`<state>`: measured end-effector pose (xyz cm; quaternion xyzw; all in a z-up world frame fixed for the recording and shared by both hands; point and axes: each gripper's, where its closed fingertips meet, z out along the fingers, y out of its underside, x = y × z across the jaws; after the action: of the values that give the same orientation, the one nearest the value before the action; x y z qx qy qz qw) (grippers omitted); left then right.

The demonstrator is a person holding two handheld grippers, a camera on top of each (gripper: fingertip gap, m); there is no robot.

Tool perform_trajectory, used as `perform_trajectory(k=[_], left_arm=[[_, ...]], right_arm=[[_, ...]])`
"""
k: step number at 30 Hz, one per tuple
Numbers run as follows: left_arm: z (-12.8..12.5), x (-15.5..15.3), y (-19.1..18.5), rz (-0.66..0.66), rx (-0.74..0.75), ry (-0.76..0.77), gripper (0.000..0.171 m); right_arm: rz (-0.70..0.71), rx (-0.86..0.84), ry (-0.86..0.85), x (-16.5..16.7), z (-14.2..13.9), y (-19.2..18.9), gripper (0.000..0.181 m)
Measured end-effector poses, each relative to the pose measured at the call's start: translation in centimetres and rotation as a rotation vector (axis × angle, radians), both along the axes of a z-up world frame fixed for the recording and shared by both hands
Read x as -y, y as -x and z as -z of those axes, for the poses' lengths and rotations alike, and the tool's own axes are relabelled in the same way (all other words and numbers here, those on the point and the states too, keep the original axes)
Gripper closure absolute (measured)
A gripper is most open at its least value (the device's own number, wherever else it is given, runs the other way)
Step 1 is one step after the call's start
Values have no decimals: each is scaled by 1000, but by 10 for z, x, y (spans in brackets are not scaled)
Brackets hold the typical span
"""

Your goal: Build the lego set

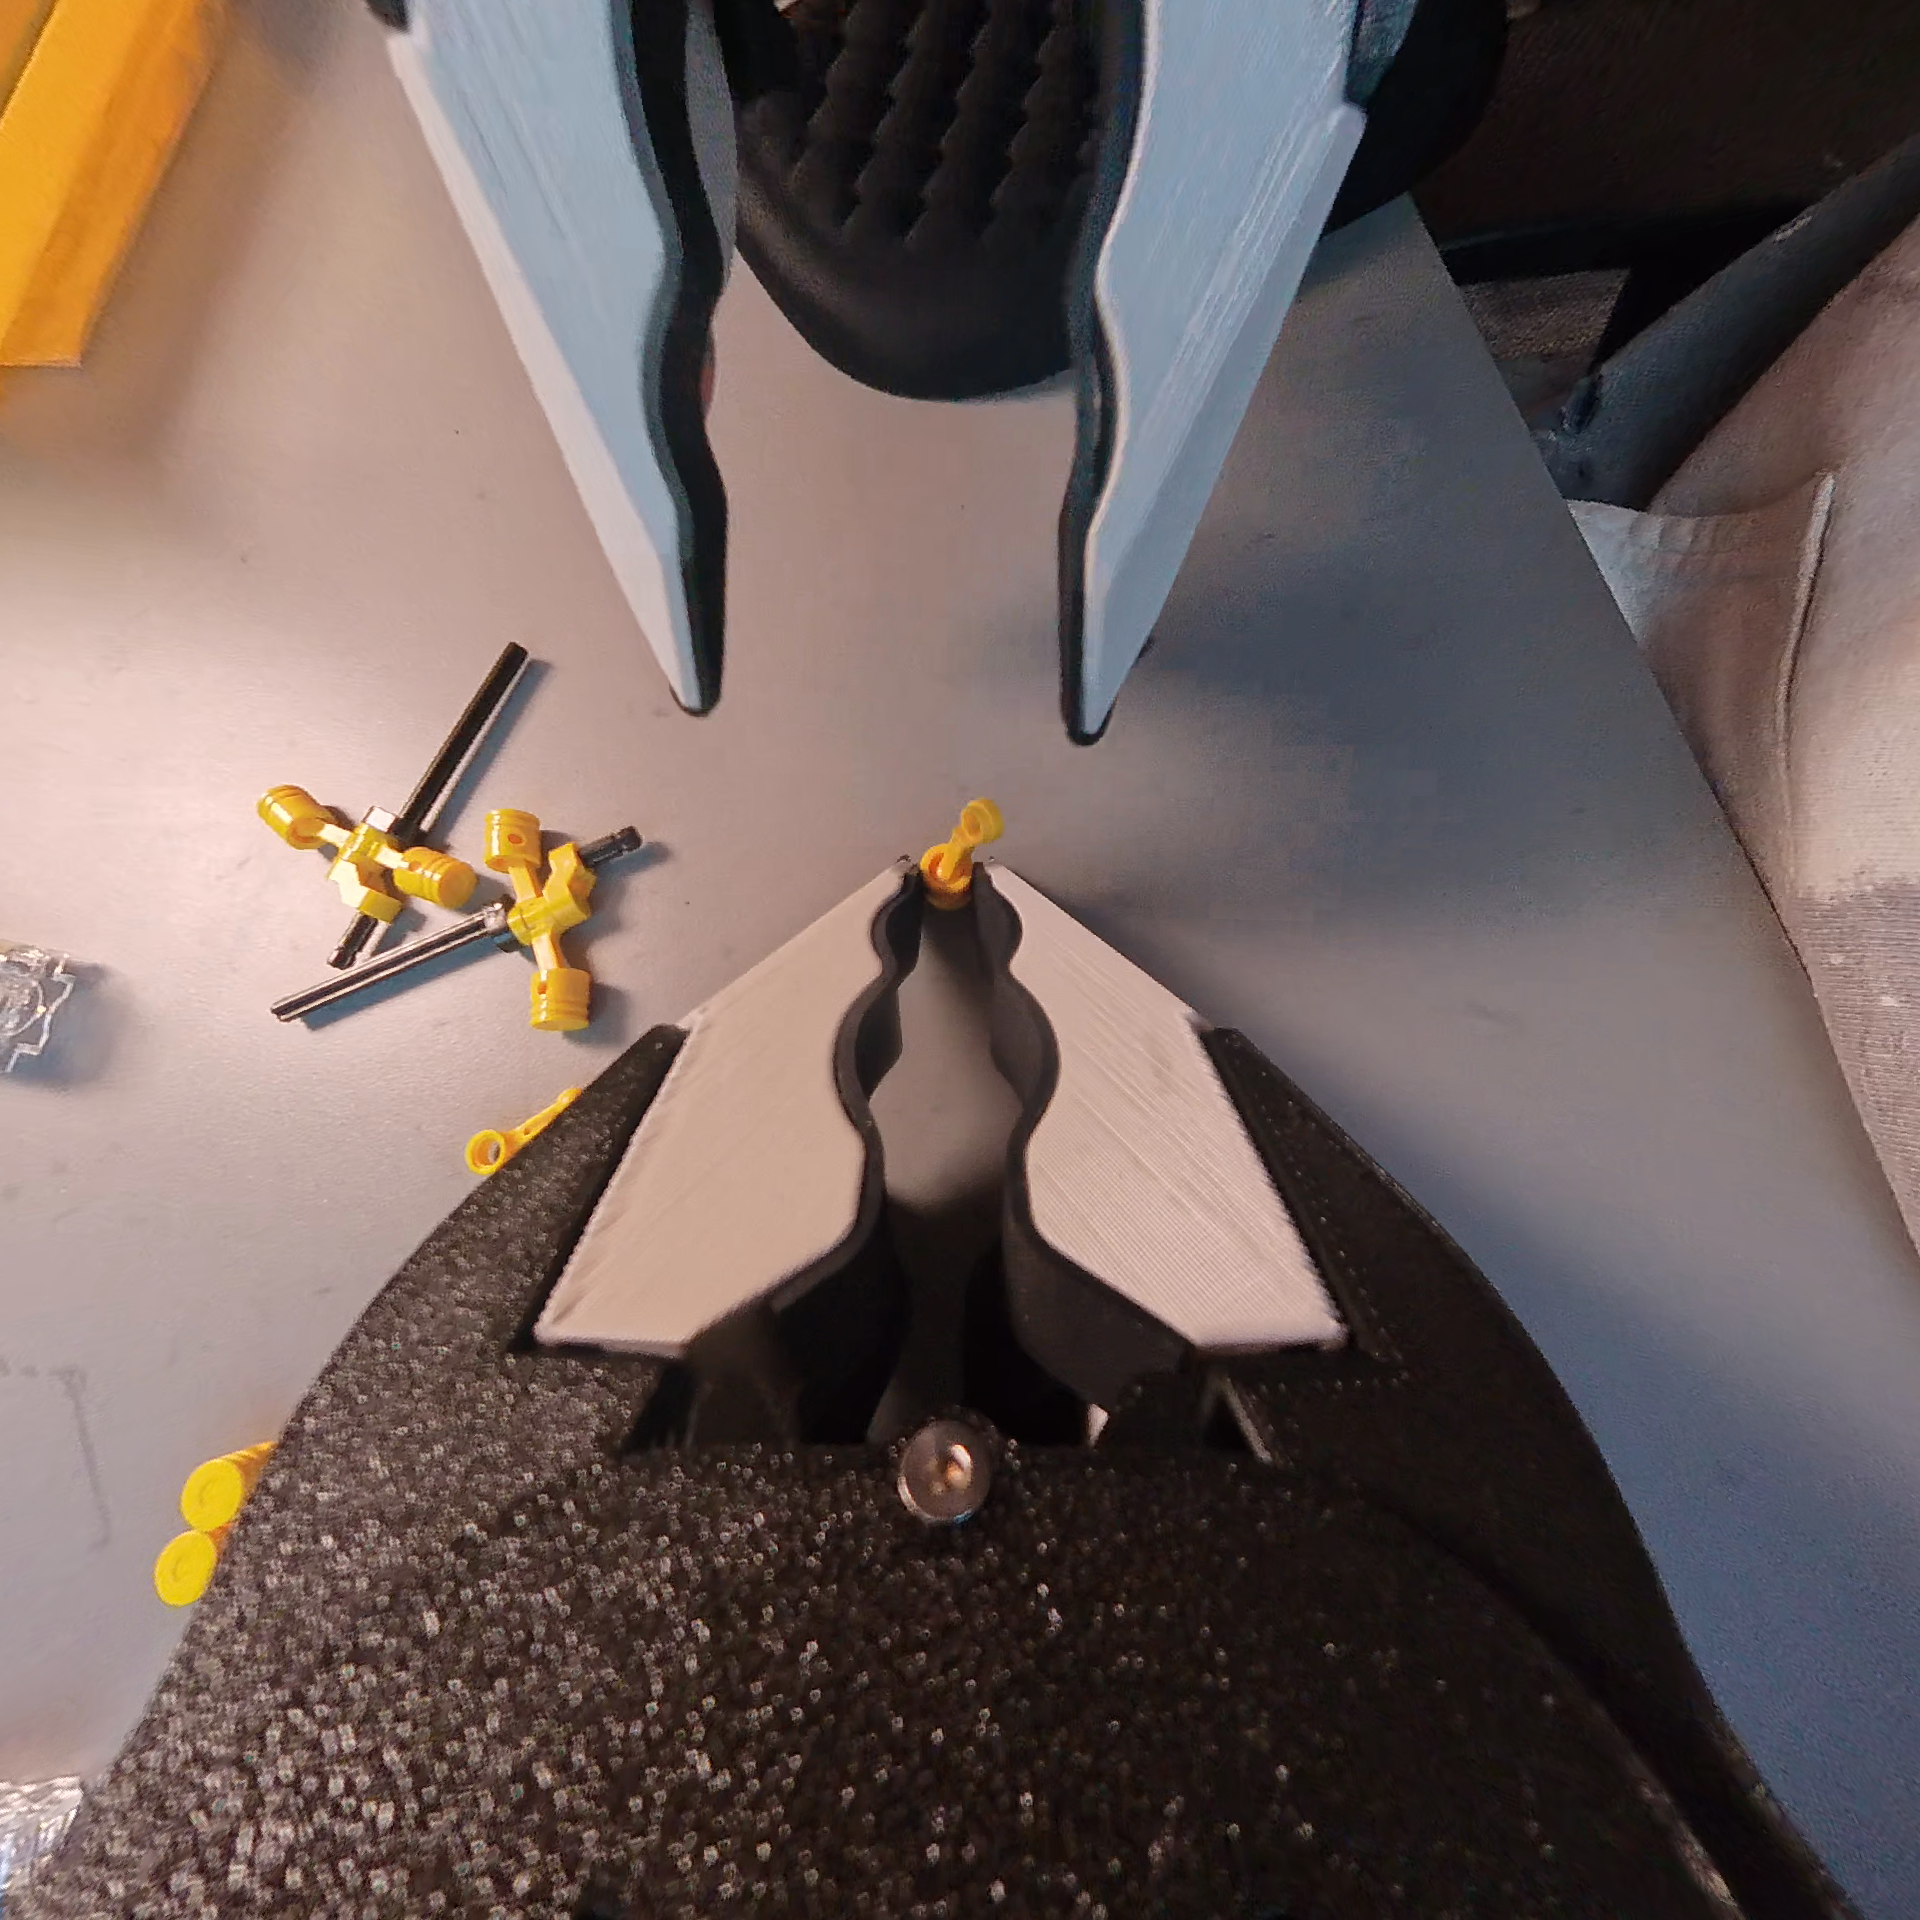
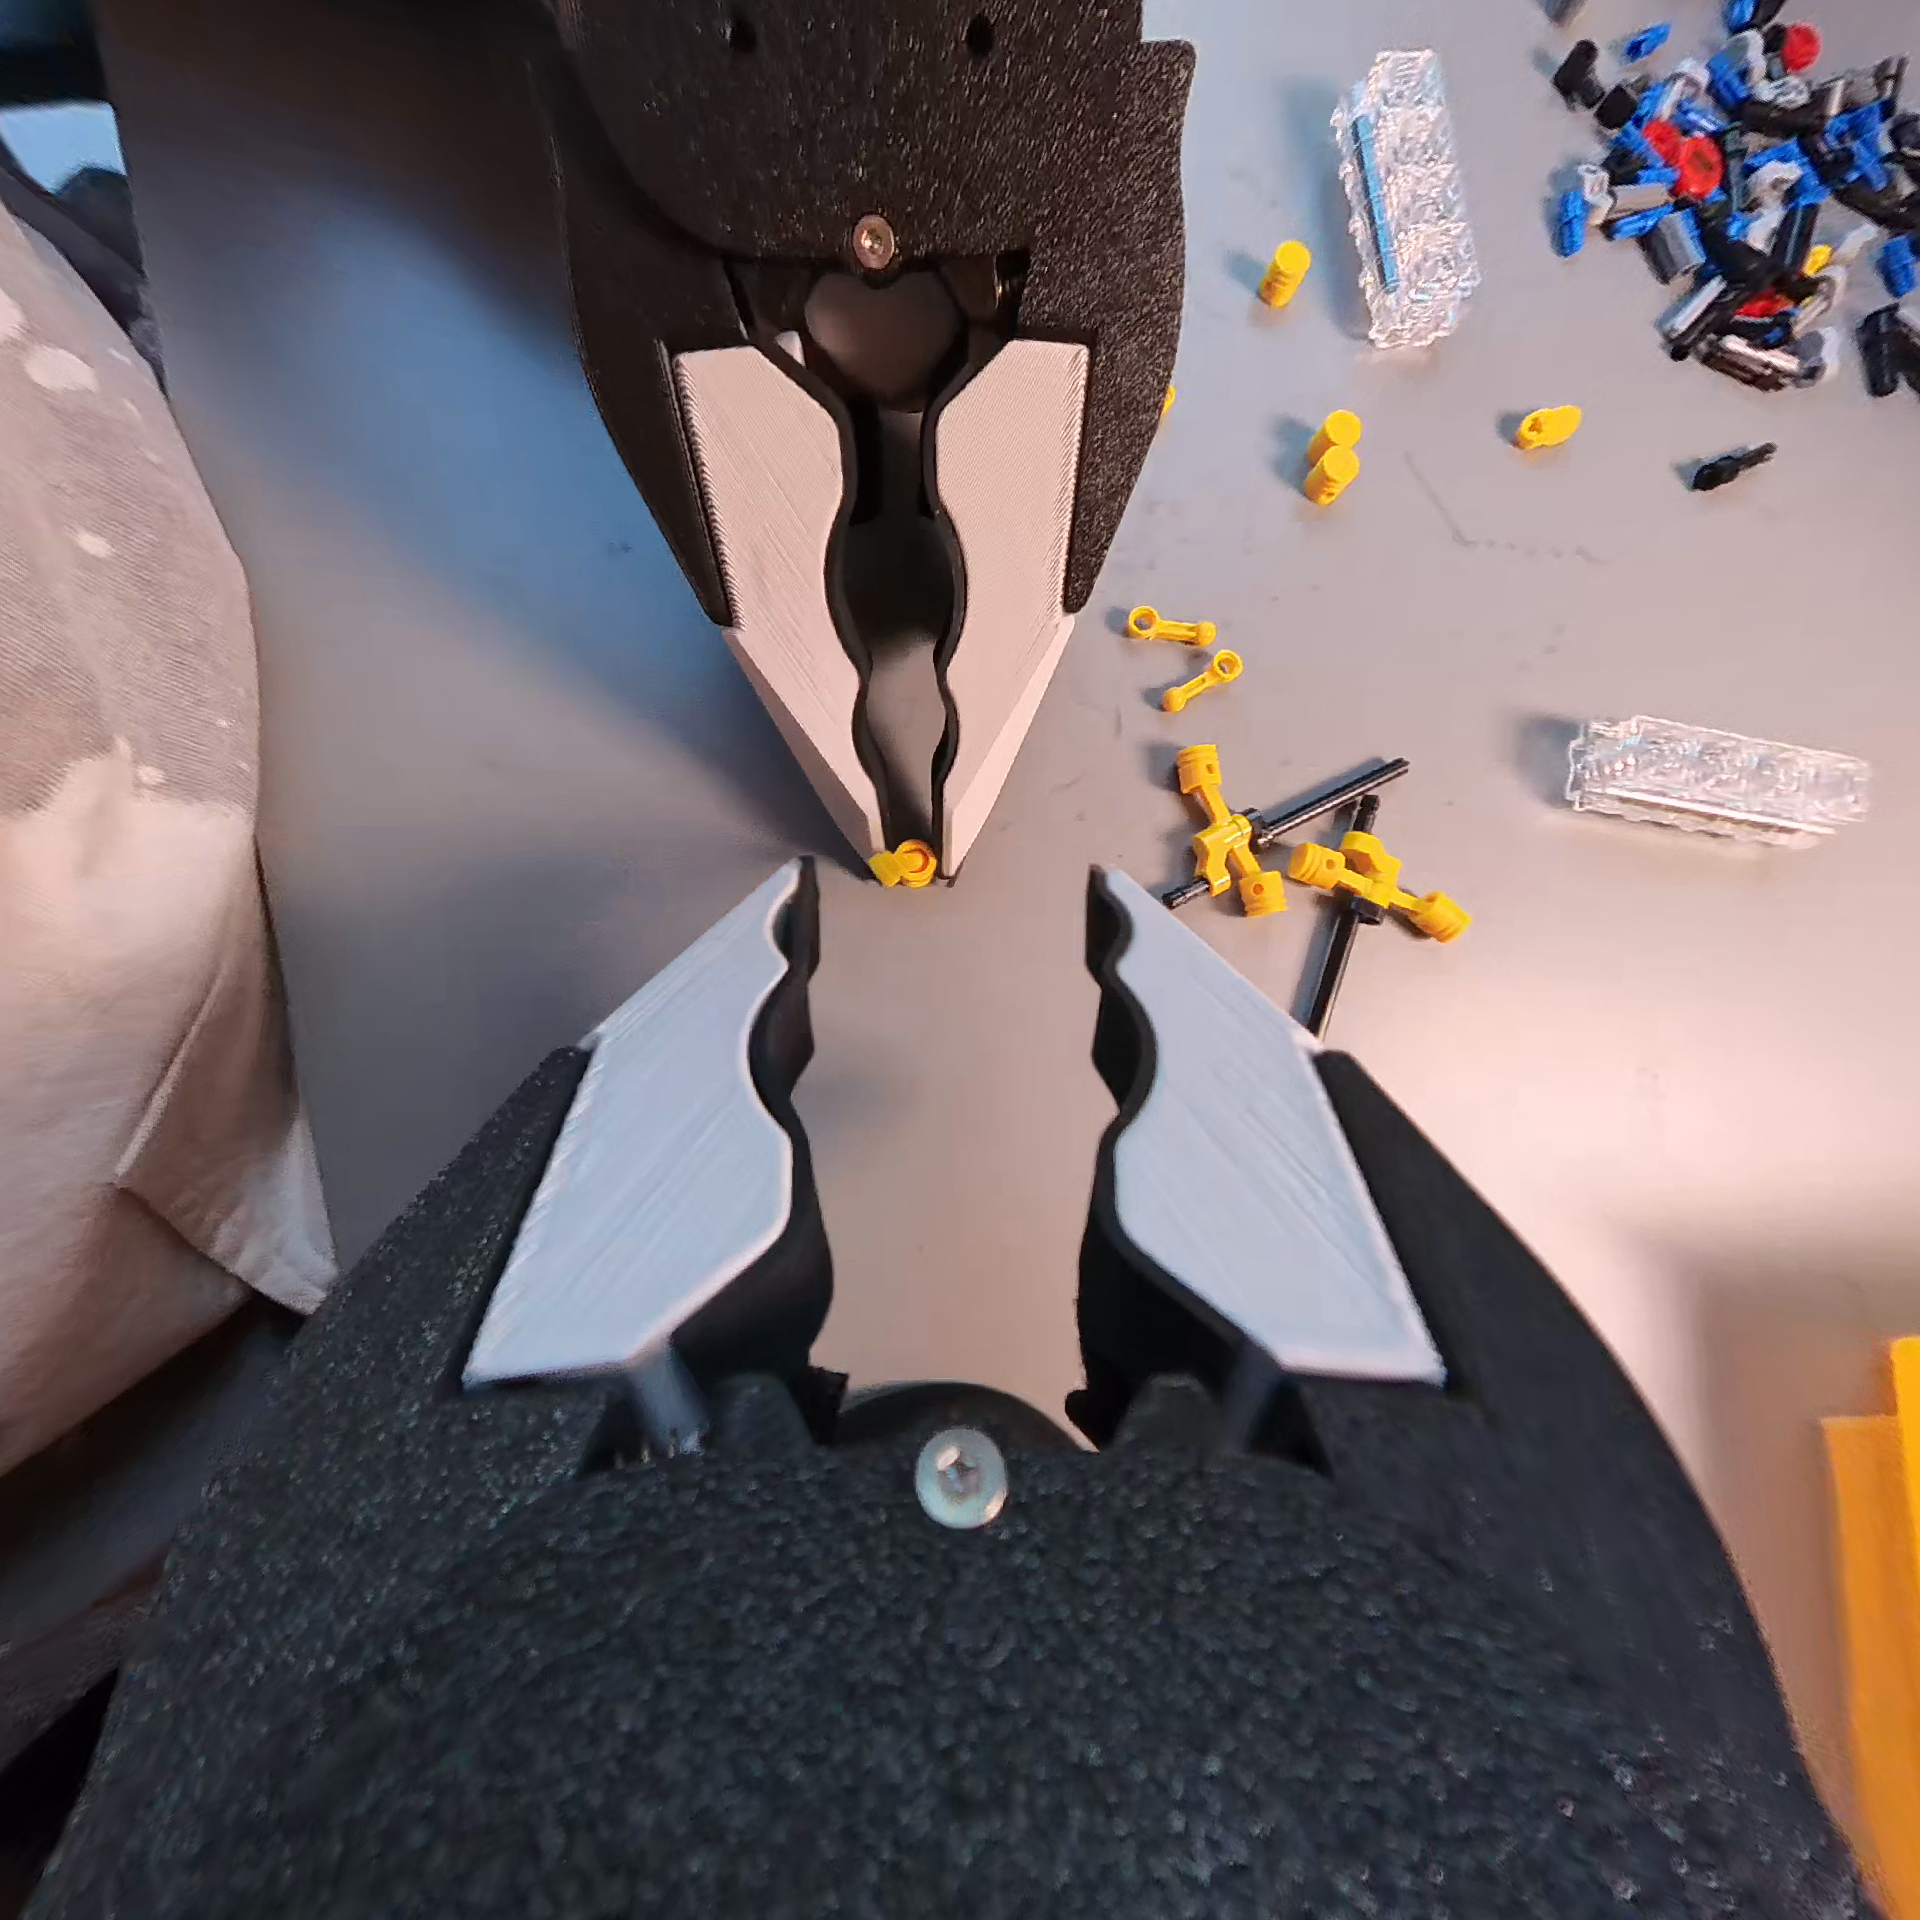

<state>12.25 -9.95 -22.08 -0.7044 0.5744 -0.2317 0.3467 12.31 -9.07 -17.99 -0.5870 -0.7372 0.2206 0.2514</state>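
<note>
Yellow connecting rod [image 1: 961, 854] pinched at left gripper [image 1: 943, 878] jaws' tips.

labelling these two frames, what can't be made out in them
- Yellow piece in the left gripper: its clamped end, hidden by the fingertips in both views.
- Yellow cylinders: partly behind the gripper body, left wrist view.
- Blue and black parts pile: cut by the edge, pieces too small, right wrist view.

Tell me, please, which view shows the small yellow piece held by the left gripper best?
The left wrist view: the yellow piece juts clear past the left gripper. The right wrist view shows it foreshortened, tucked between the fingertips.
</note>
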Motion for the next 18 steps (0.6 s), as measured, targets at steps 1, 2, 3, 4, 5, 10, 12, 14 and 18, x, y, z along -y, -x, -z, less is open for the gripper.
perform_trajectory(k=[1,2,3,4,5,10,12,14,18], left_arm=[[0,0,0,0,0,-1,162],[0,0,0,0,0,-4,162],[0,0,0,1,-1,-11,162],[-1,0,1,4,-2,-23,162],[-1,0,2,7,-4,-35,162],[-12,-10,33,-97,34,-12,162],[-12,-18,57,-179,23,-4,162],[-7,-24,81,-243,-20,3,162],[-2,-23,105,-294,-22,44,162]], right_arm=[[12,-4,3,1,0,-2,129],[14,-8,-2,2,2,-4,130],[12,-14,-7,4,5,-5,131],[15,-24,-10,5,7,-5,132],[20,-39,-9,5,8,-4,134],[66,-140,-26,-9,-1,5,144],[84,-150,-50,-21,-2,8,145],[97,-162,-69,-33,-3,14,146],[84,-194,-66,-51,-7,42,148]])
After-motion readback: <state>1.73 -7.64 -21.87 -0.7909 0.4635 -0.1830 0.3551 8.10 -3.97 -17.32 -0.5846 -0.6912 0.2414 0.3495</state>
